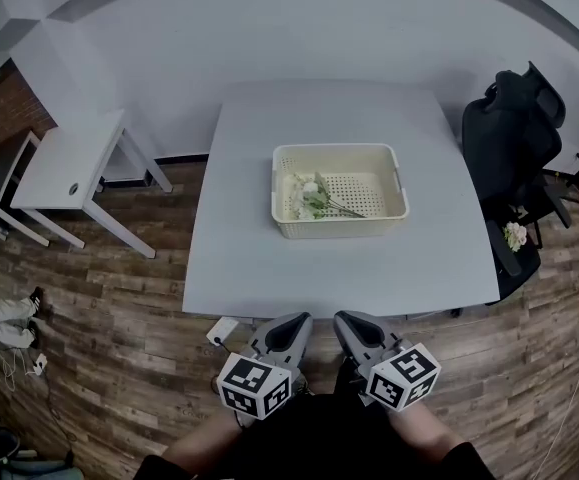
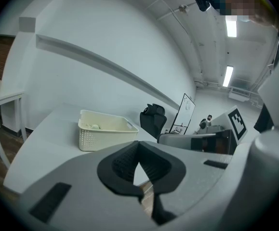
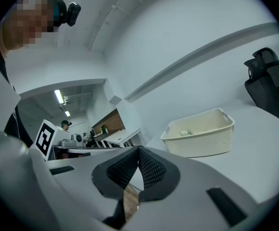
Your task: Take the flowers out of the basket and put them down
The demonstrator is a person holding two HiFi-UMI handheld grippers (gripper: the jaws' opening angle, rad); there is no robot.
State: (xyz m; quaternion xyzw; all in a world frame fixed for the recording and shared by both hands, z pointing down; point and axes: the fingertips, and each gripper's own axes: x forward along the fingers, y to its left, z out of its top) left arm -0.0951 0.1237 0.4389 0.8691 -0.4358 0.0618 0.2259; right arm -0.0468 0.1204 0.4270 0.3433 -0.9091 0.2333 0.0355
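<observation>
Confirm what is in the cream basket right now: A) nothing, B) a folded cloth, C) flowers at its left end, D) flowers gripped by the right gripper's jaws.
C: the head view shows the flowers lying in the left end of the basket, with the left gripper and right gripper short of the table.

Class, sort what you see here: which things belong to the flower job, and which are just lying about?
Job in hand: flowers, basket, big table, left gripper, right gripper.
Lying about: black chair, small side table.
</observation>
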